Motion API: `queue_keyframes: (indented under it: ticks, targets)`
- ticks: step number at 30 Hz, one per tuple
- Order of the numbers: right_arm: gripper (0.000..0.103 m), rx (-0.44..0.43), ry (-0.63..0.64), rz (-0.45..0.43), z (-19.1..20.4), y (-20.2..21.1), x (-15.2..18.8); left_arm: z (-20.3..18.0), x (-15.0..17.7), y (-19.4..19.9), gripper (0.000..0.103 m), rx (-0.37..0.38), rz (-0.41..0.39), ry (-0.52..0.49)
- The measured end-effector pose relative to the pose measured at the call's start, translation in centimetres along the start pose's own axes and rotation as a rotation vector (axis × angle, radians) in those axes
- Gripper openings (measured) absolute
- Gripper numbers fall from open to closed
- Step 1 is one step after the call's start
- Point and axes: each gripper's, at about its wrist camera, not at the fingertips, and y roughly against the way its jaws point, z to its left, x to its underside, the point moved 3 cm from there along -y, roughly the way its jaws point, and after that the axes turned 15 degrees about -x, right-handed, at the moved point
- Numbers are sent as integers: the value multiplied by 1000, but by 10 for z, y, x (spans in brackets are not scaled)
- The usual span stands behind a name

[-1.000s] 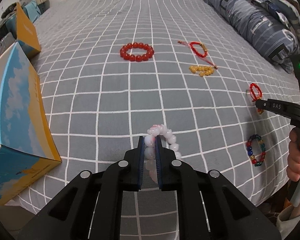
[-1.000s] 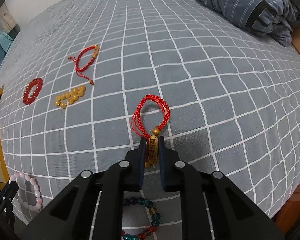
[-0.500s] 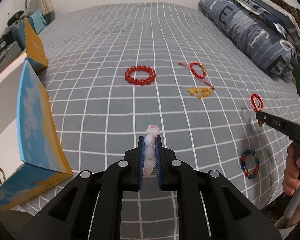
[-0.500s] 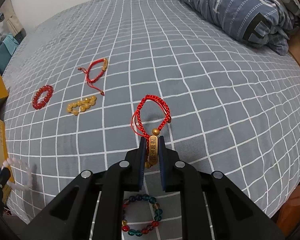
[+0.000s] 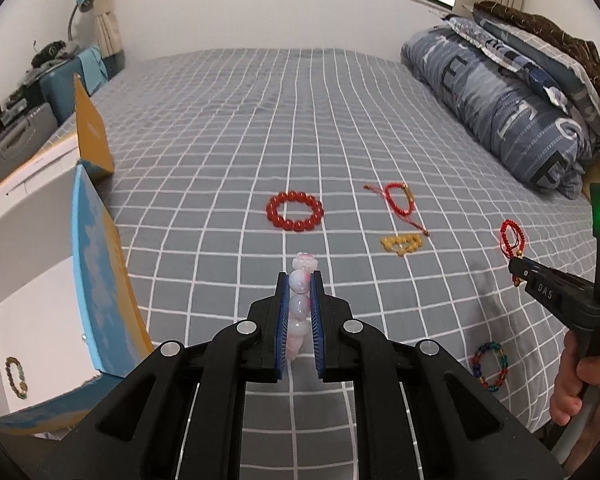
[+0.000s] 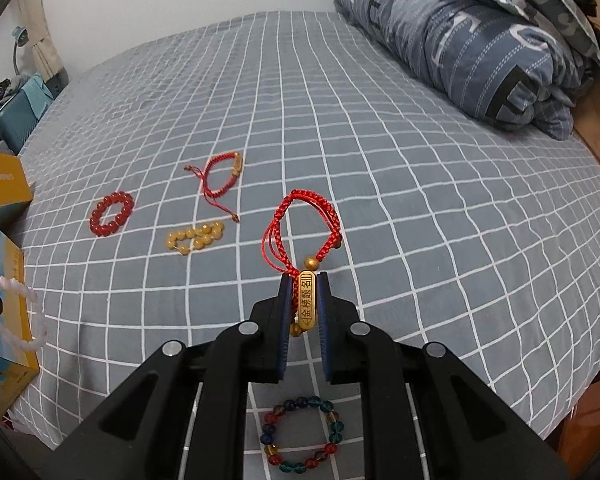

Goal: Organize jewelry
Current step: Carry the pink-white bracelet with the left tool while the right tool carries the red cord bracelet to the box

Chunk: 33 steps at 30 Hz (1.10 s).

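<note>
My left gripper (image 5: 300, 280) is shut on a pink-and-white bead bracelet (image 5: 299, 304), held above the grey checked bed; the same bracelet (image 6: 18, 316) shows at the left edge of the right wrist view. My right gripper (image 6: 303, 280) is shut on the gold plate of a red cord bracelet (image 6: 306, 232), also lifted off the bed and seen from the side (image 5: 512, 238). On the bed lie a red bead bracelet (image 5: 295, 211), a second red cord bracelet (image 5: 398, 200), a yellow bead bracelet (image 5: 400, 243) and a multicoloured bead bracelet (image 6: 302, 436).
An open blue-and-yellow box (image 5: 96, 272) with a white inside stands at the bed's left edge; a small bracelet (image 5: 15, 376) lies in it. Folded quilts and pillows (image 5: 512, 112) are piled at the right. Suitcases (image 5: 16, 136) stand beside the bed at the left.
Both grippers have risen off the bed with their bracelets and tilted up, so more of the room shows. The pink bracelet no longer touches the sheet.
</note>
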Motion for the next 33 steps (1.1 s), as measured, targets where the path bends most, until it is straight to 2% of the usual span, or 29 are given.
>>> queue_keyframes:
  ticks: [10,24,33]
  targets:
    - [12,-15,53,-99,24,18,-10,22,-17,25,10,-6,-104,55]
    - [12,-68,147,-138,86,32,-20,70,-27,54,10,-48,-140,112]
    - [12,-113,202,-131,134,27,-20,110,-27,67,10,-125,-152,146]
